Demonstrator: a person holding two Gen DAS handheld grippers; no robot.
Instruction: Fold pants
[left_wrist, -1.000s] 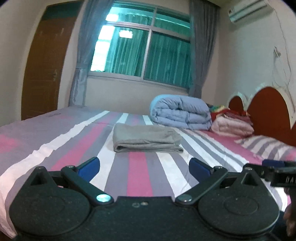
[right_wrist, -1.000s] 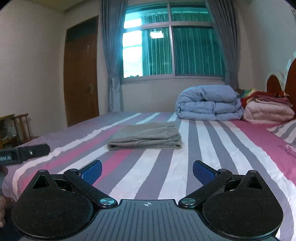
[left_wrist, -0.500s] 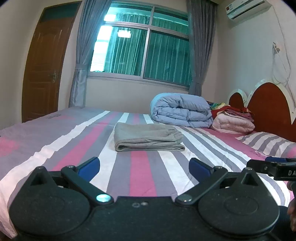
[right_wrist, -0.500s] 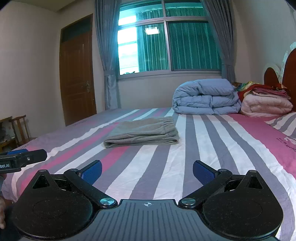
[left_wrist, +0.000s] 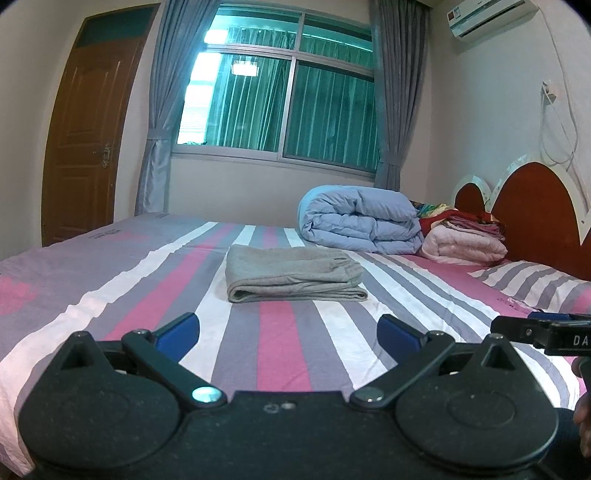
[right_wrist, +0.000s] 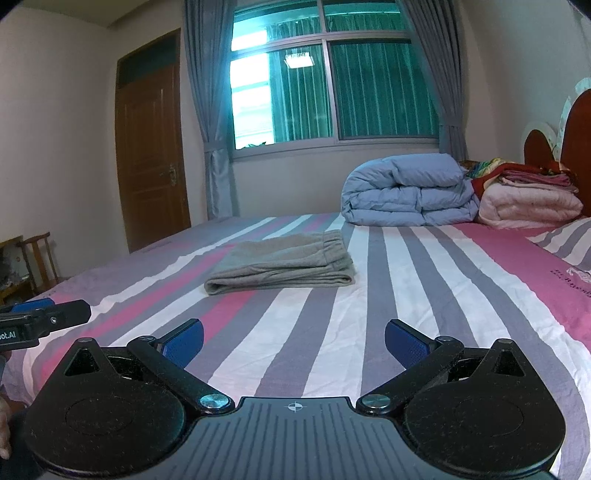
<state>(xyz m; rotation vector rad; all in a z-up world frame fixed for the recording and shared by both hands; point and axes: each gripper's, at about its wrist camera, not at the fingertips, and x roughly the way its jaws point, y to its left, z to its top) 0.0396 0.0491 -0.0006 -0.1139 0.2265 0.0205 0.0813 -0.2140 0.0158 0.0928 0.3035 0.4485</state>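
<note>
One wide bed (left_wrist: 110, 288) (right_wrist: 443, 295) with a pink, grey and white striped sheet fills most of both views. At its far end, below the window (left_wrist: 280, 107), a rolled blue duvet (left_wrist: 360, 219) (right_wrist: 408, 195) lies beside a stack of pink and red blankets (left_wrist: 463, 240) (right_wrist: 528, 201), which sits against the red headboard (left_wrist: 532, 218). A brown door (left_wrist: 88, 140) (right_wrist: 151, 151) stands at the far left.

Near the middle of the bed lie the grey pants (left_wrist: 291, 275) (right_wrist: 282, 264), folded into a flat, neat rectangle, with the waistband on the right side. They lie well apart from both grippers.

The left gripper (left_wrist: 288, 328) is held low over the near edge of the bed, its blue-padded fingers (left_wrist: 177, 330) spread wide with nothing between them. The right gripper (right_wrist: 293, 341) is held just the same, fingers (right_wrist: 406, 343) wide apart and empty. Each gripper shows at the edge of the other's view, so the two are side by side.
</note>
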